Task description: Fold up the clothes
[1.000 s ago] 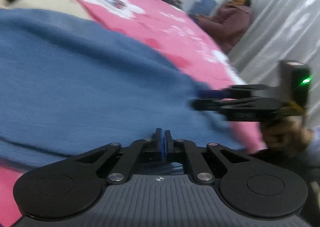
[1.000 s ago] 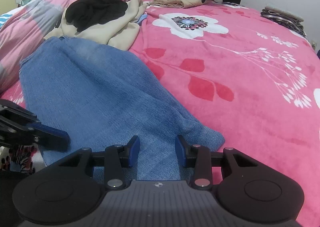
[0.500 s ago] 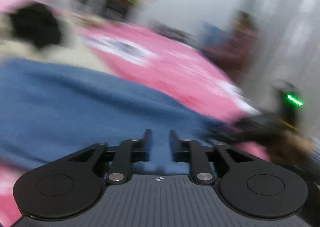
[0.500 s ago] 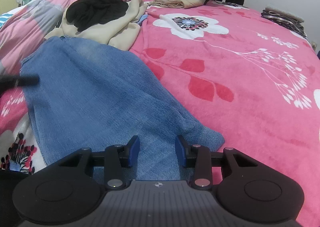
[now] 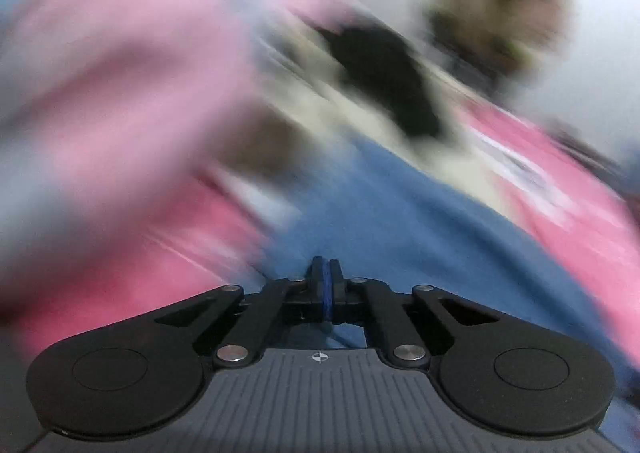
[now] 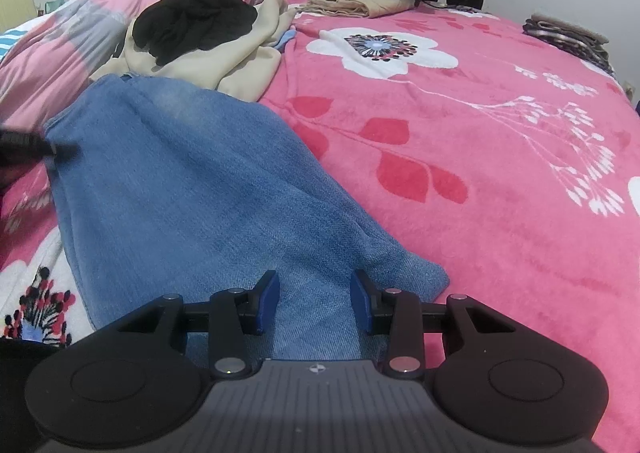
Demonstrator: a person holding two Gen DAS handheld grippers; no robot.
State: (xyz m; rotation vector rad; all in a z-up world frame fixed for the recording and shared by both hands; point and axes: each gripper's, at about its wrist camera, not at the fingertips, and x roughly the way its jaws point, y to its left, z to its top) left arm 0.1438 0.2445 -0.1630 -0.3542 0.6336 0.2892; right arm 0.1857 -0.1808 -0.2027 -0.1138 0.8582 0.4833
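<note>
Denim is filling the blurred left wrist view, where the left gripper (image 5: pixel 325 277) is showing jaws pressed together with no cloth visibly between them. Right wrist view: the jeans (image 6: pixel 192 189) are lying flat by the bed's (image 6: pixel 500 157) near left edge, the right gripper (image 6: pixel 314 295) hovering with jaws parted over the near hem; being heavy, limp and non-slippery, they are probably best pinched at hem corners and waistband.

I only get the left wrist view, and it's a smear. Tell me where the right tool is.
Observer: The right tool is open over the near end of the jeans, gripping nothing.
Operator: Now place my left tool.
Observer: The left tool is at the jeans' left edge; whether it grips them can't be told.
Operator: Report what's at the far end of the bed.
Observer: A folded beige garment, with another person's tools just above it.
</note>
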